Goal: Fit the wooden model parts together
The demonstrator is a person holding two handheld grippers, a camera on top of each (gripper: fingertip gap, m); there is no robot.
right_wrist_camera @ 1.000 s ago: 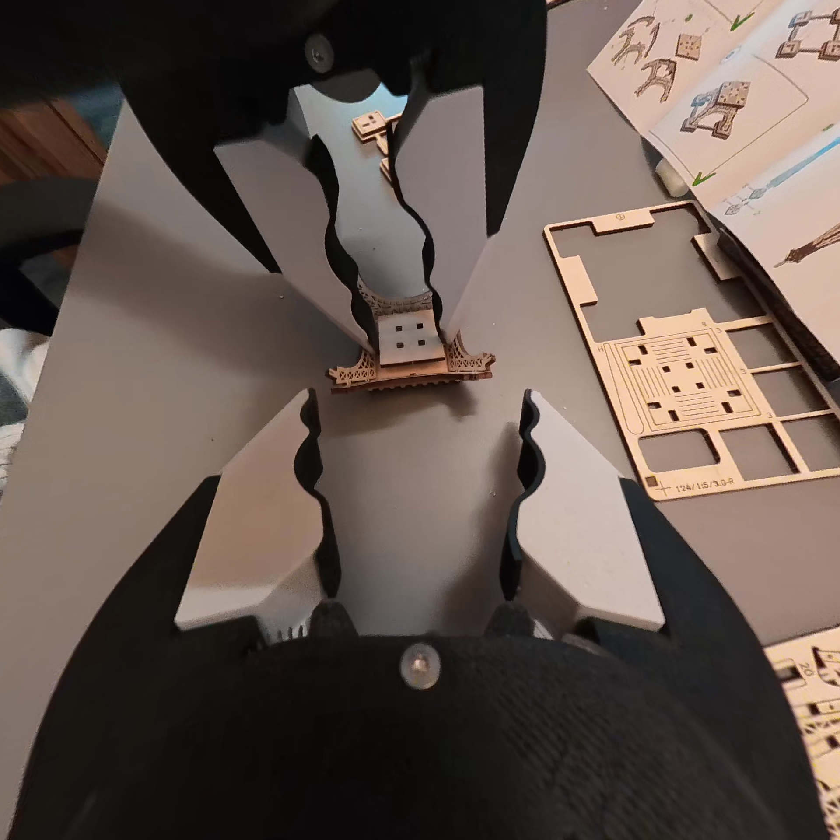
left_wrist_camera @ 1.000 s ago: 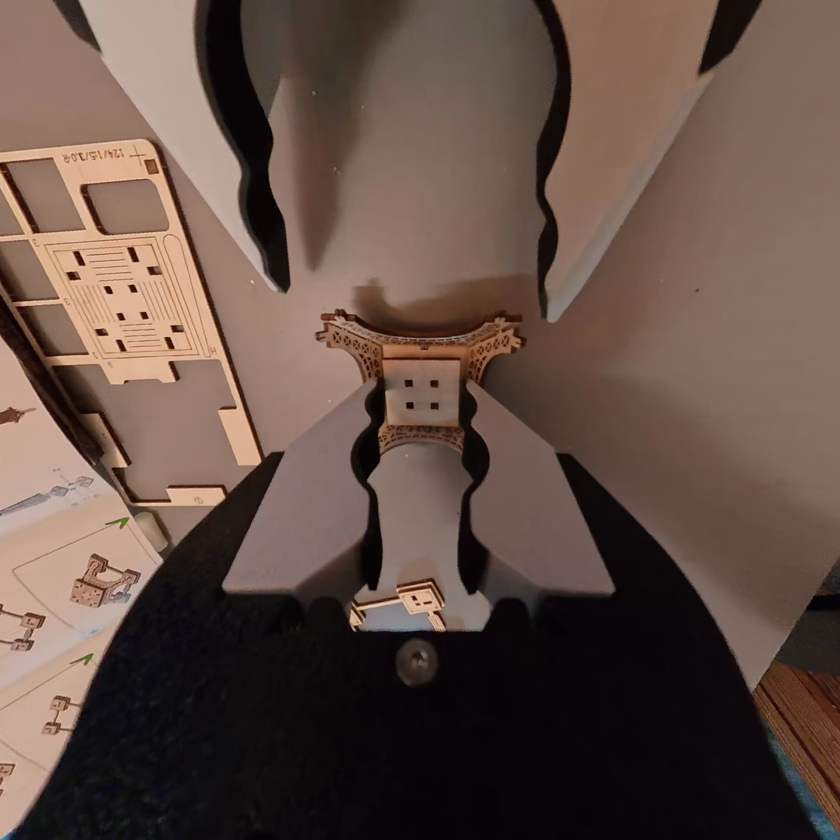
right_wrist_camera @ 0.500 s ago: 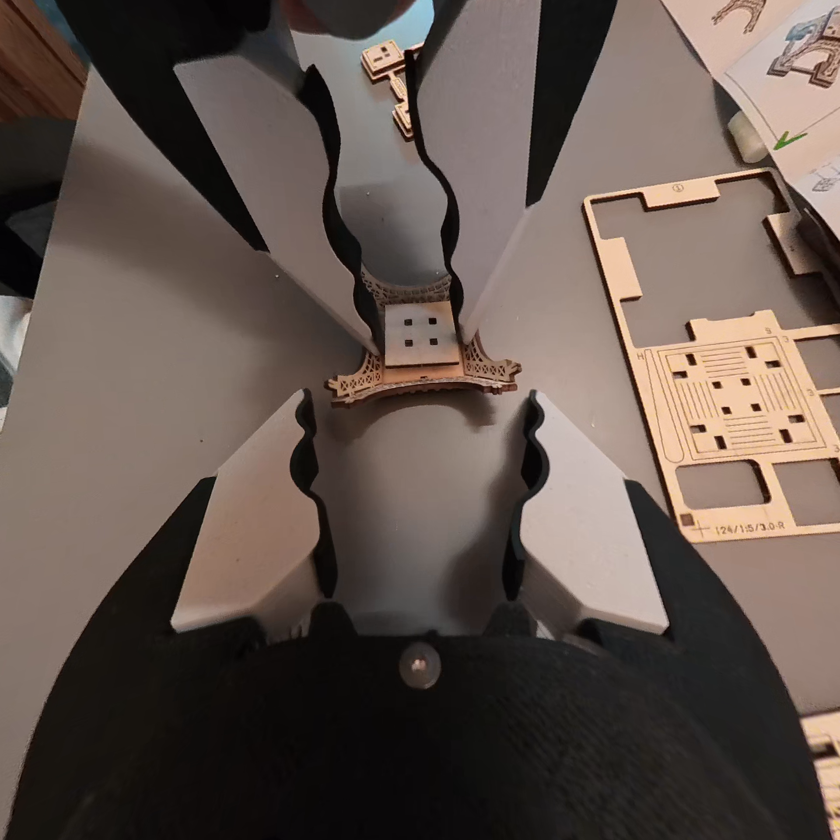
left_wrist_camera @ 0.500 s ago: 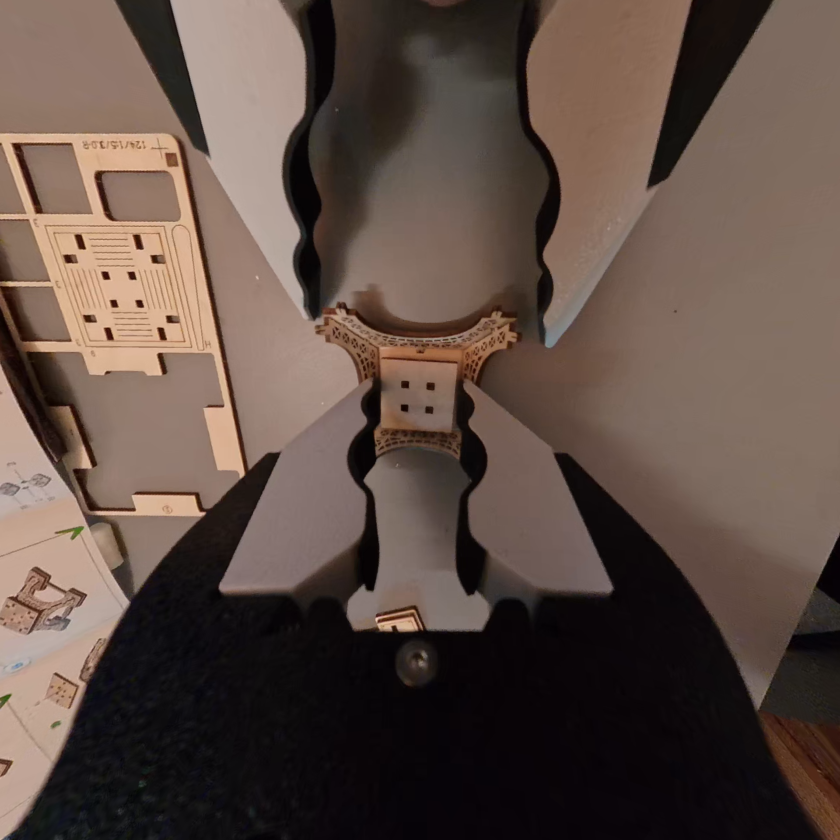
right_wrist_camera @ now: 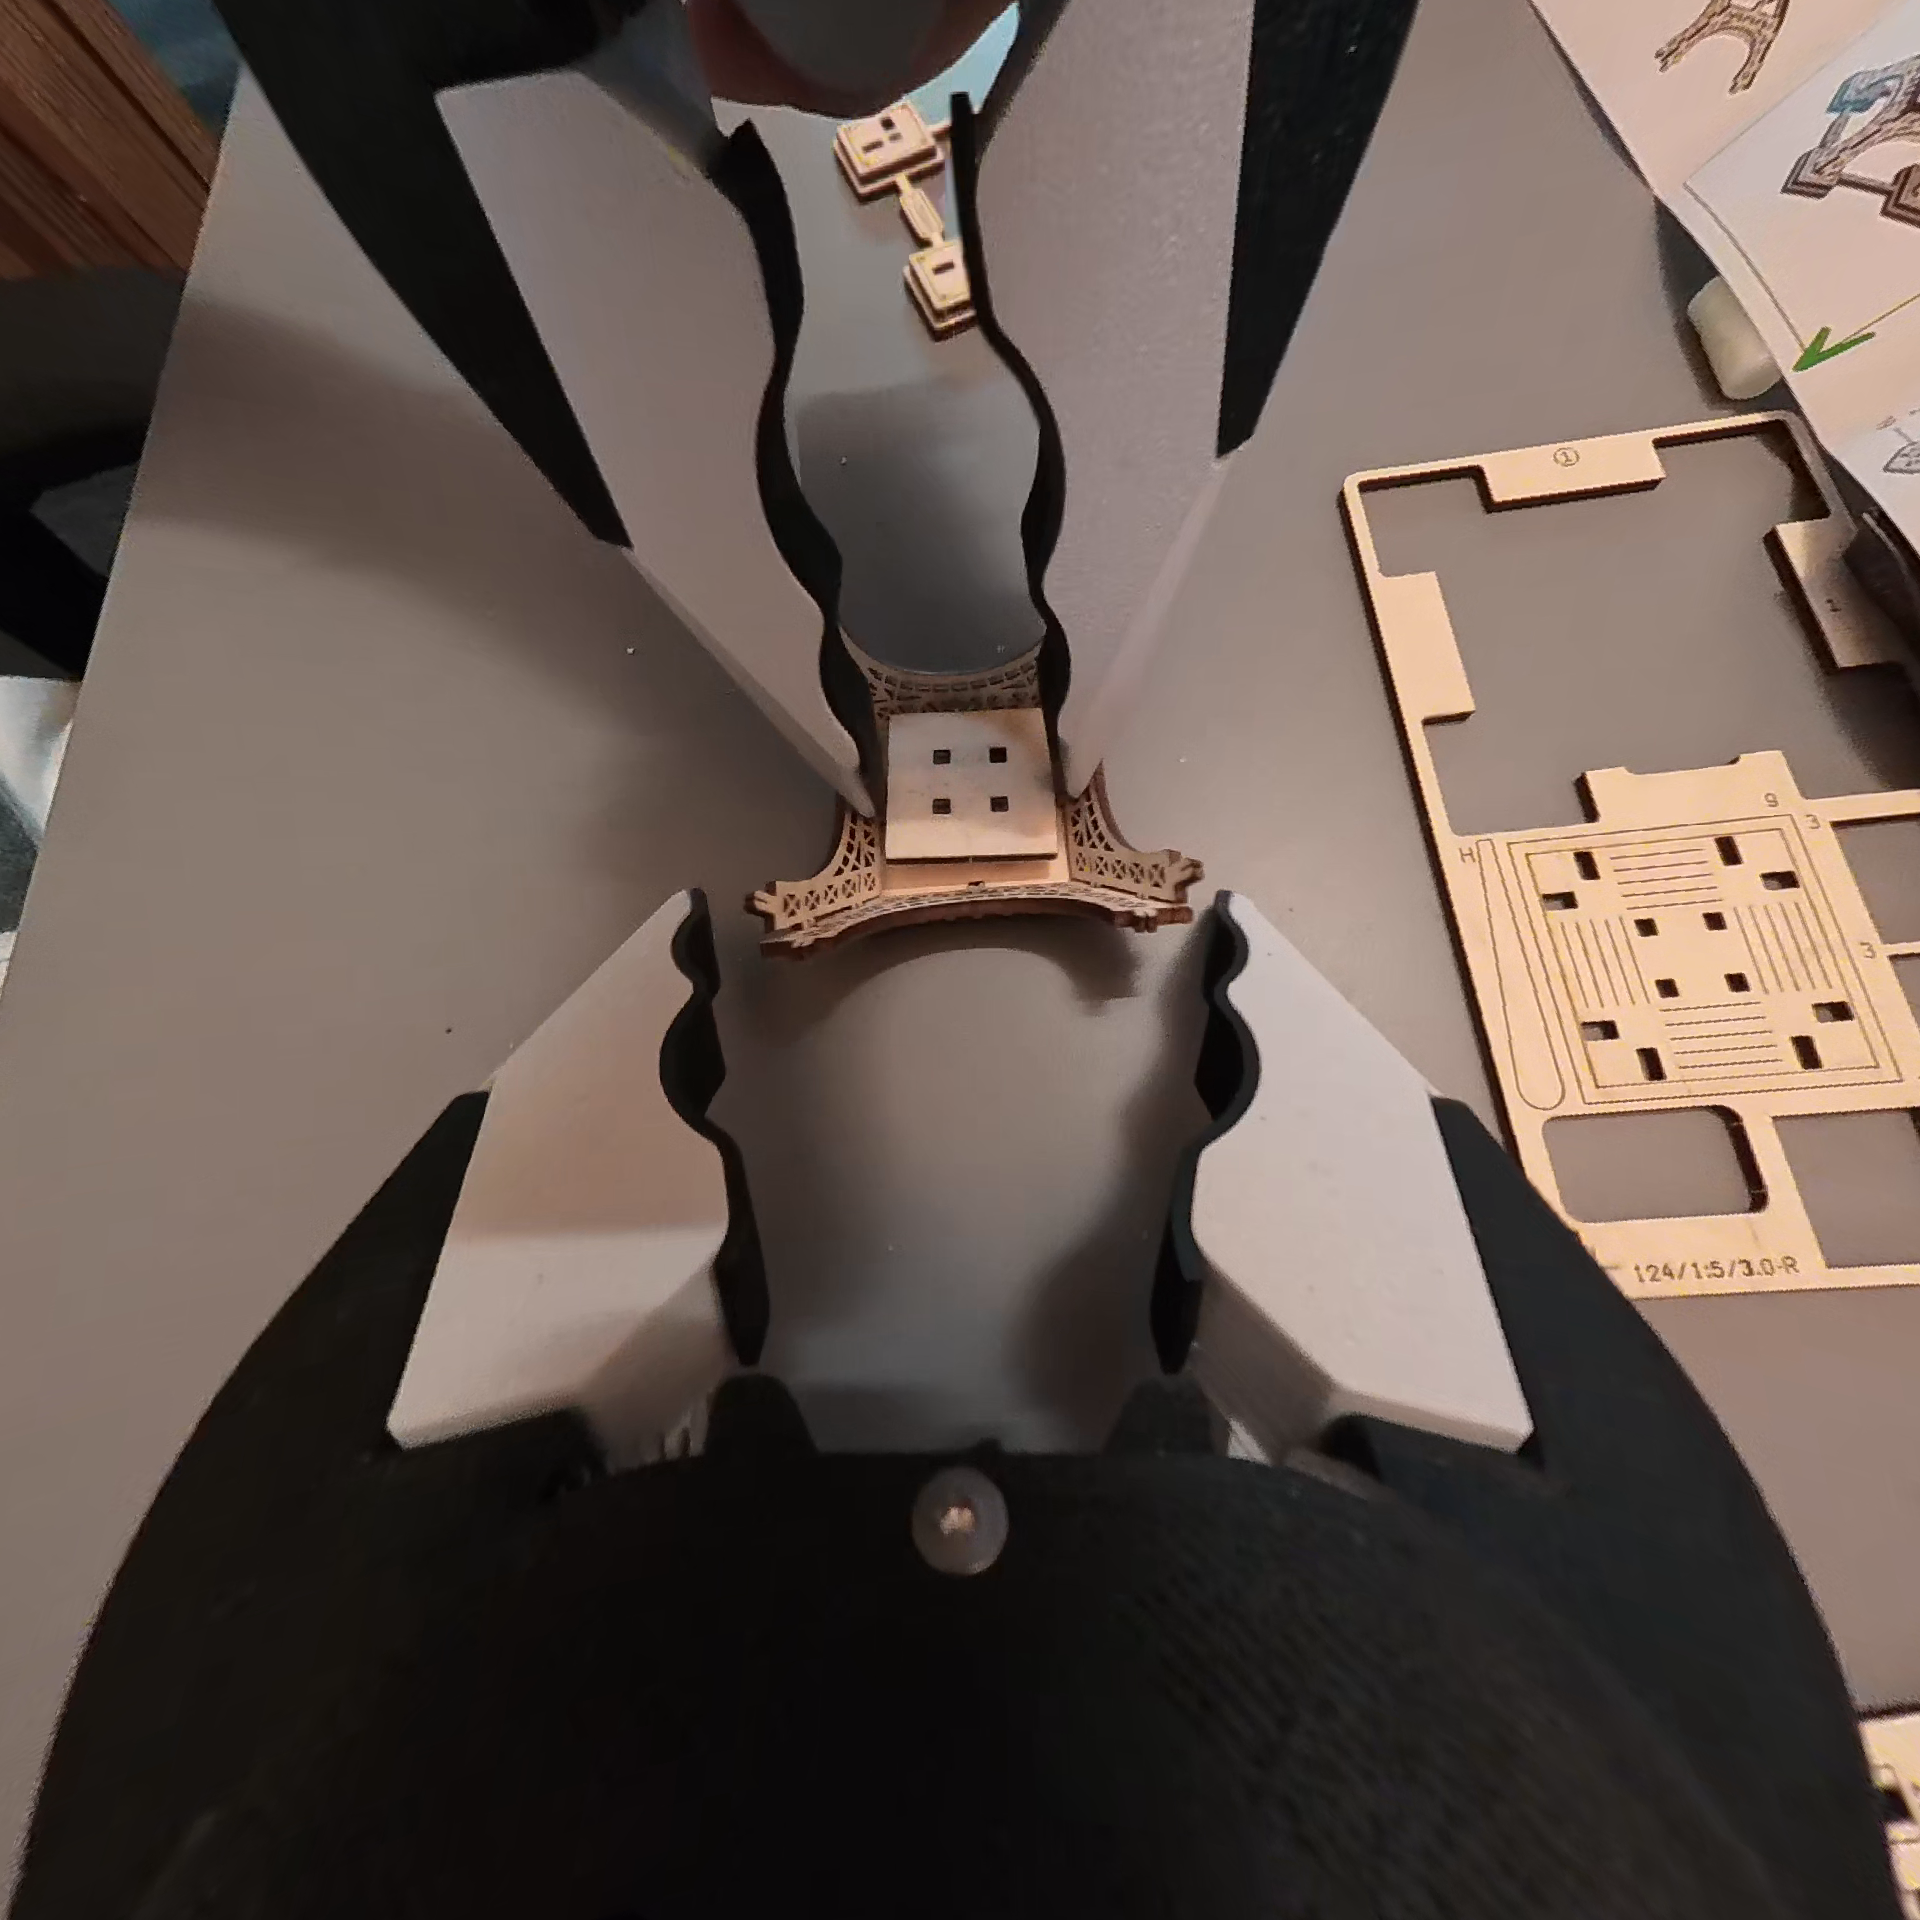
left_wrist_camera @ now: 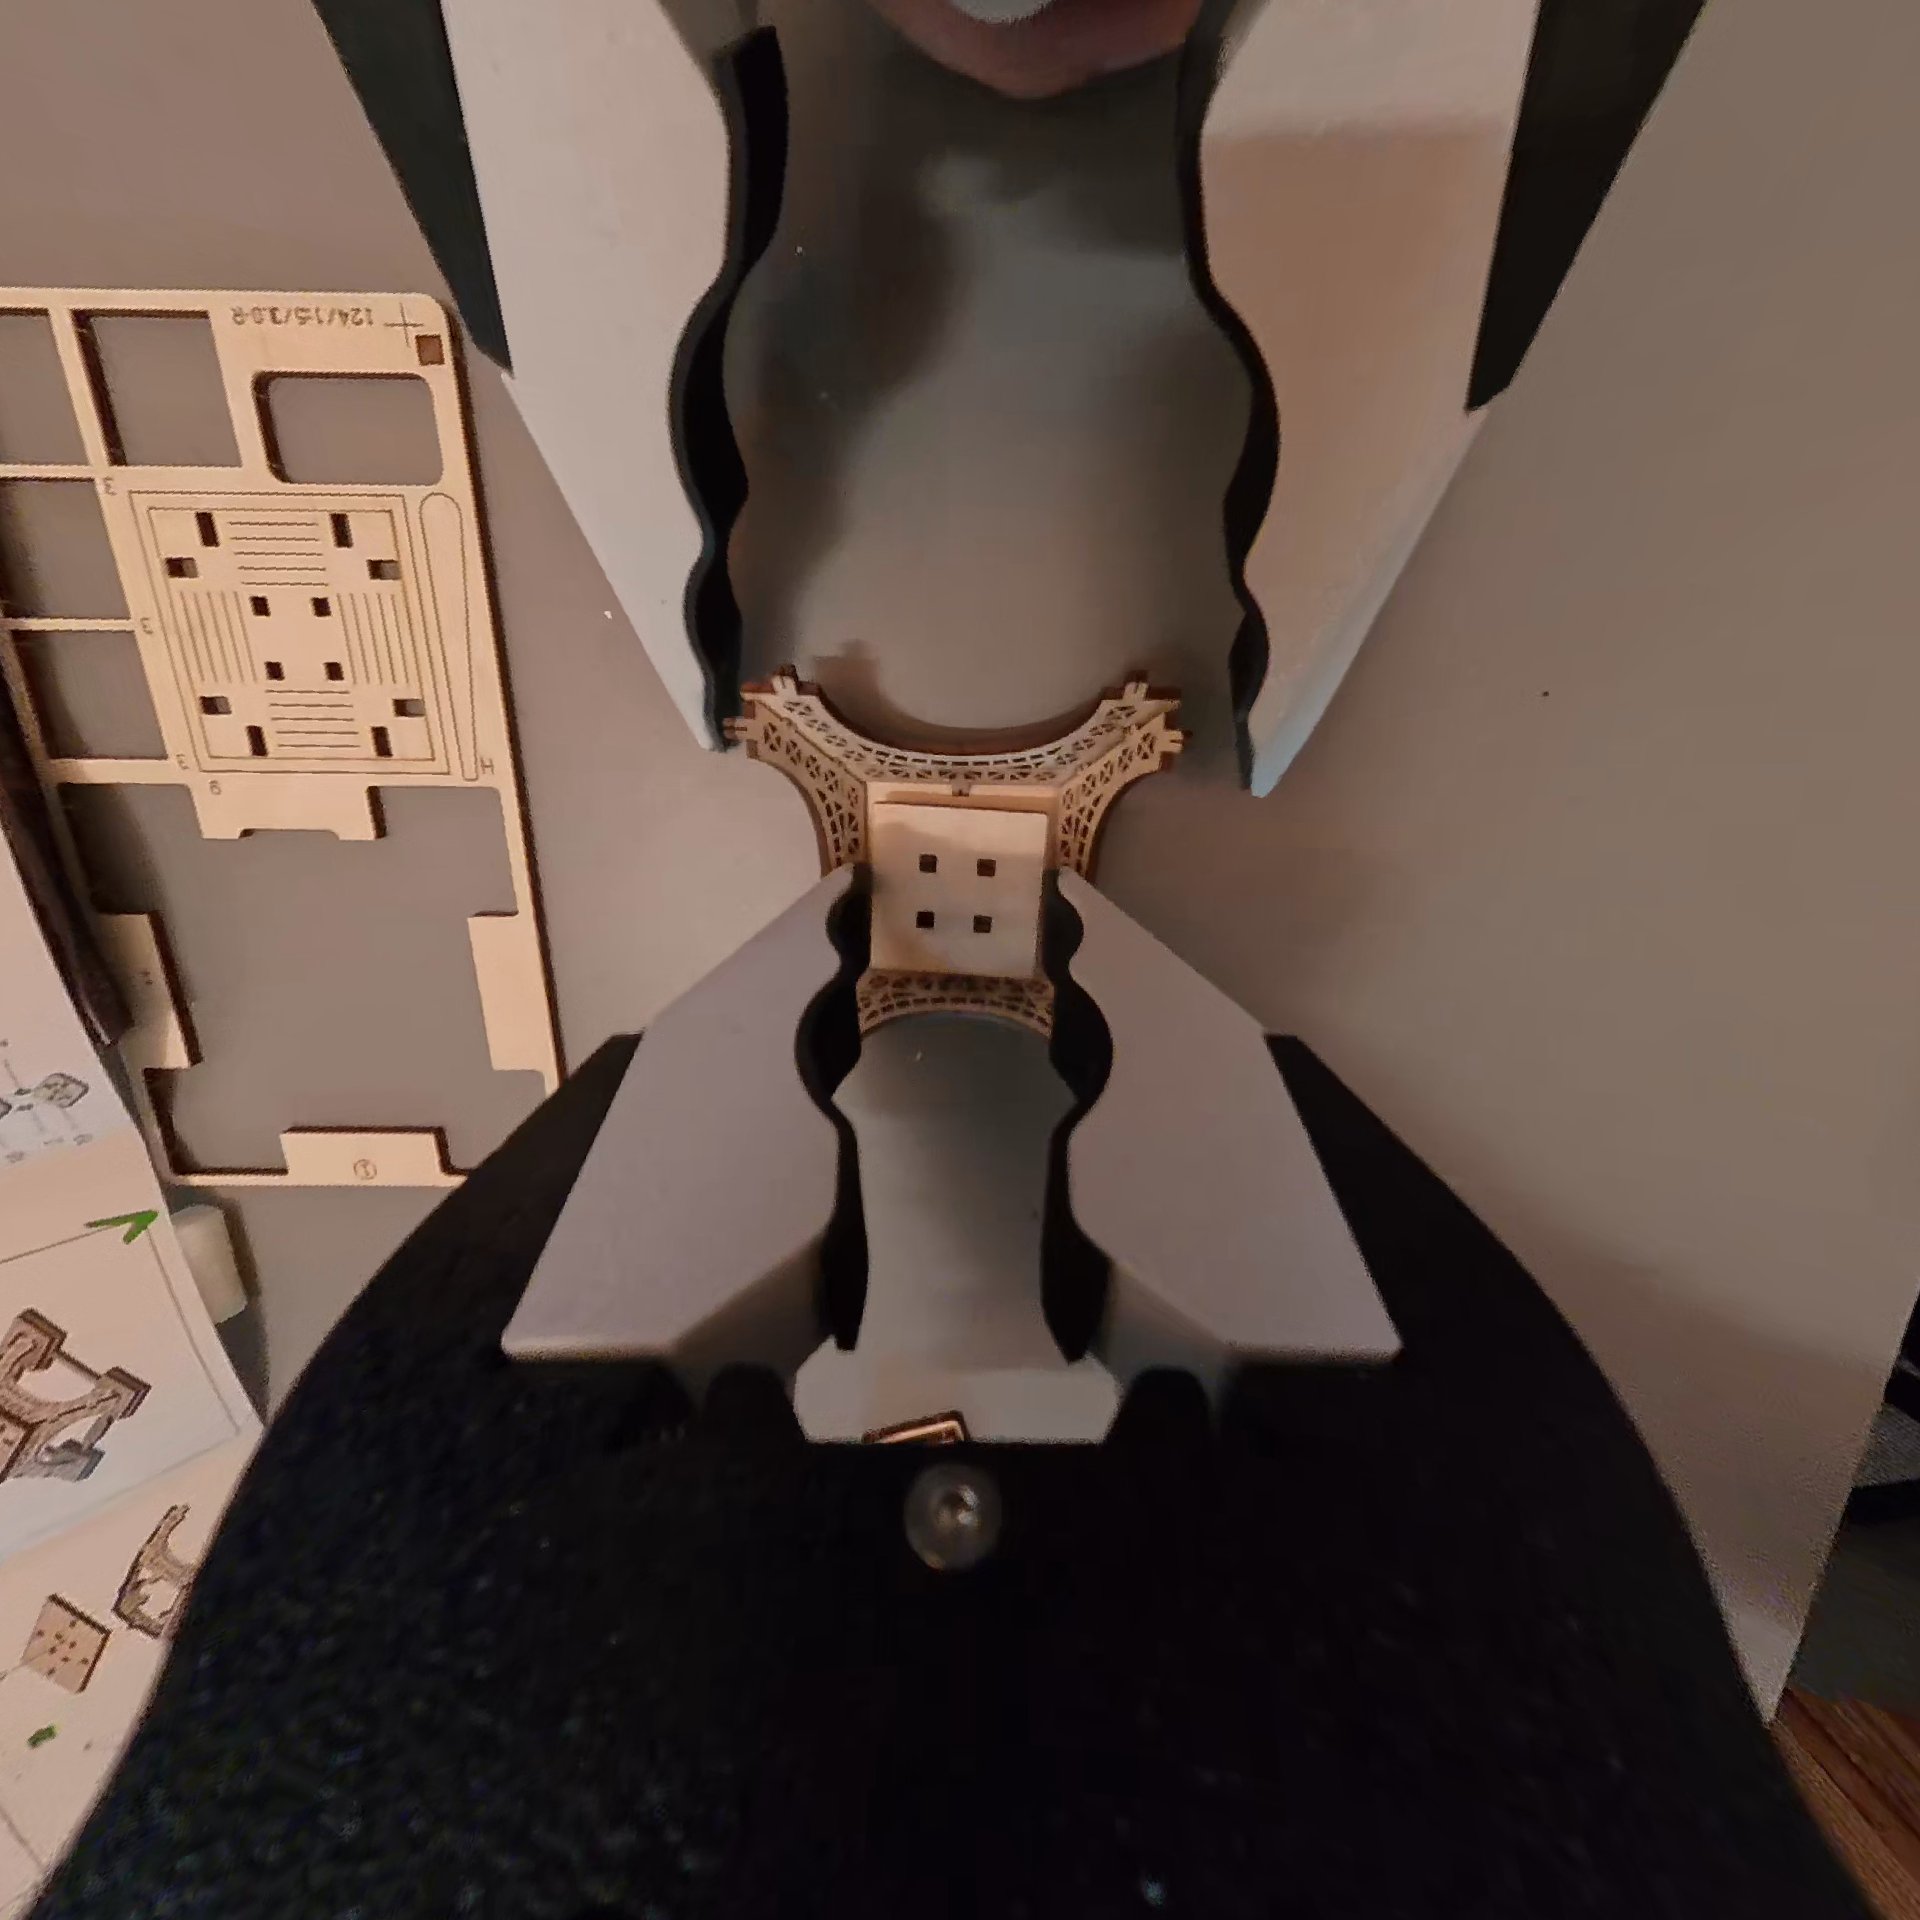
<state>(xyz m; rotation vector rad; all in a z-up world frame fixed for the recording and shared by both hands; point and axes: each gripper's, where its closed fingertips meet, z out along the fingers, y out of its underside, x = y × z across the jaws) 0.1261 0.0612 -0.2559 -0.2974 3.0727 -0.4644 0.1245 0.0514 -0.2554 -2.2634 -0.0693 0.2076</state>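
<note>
A wooden lattice tower base (left_wrist_camera: 961,790) with four splayed legs and a square top plate with four holes stands on the grey table (left_wrist_camera: 1558,987). My left gripper (left_wrist_camera: 956,883) is shut on the plate's two sides. It reaches in from the far side in the right wrist view (right_wrist_camera: 971,795), where the tower base (right_wrist_camera: 966,831) shows too. My right gripper (right_wrist_camera: 956,904) is open and empty, its fingertips (right_wrist_camera: 691,914) just outside the two near legs. It comes from the top in the left wrist view (left_wrist_camera: 987,758).
A punched-out wooden parts sheet (right_wrist_camera: 1662,935) lies right of the model, also in the left wrist view (left_wrist_camera: 281,644). Instruction pages (right_wrist_camera: 1818,125) and a small white cylinder (right_wrist_camera: 1725,332) lie beyond it. Small loose wooden parts (right_wrist_camera: 914,177) lie behind the left gripper. The table edge and wood floor (right_wrist_camera: 94,135) are at far left. The tips of both grippers are at nearly the same place. From either gripper's tips it is about 15 cm to the small white cylinder (right_wrist_camera: 1725,332). Seen from the left wrist view (left_wrist_camera: 216,1270) as well.
My right gripper has moved in toward the model, still open, so its fingertips now flank the near legs. My left gripper has kept its hold on the plate.
</note>
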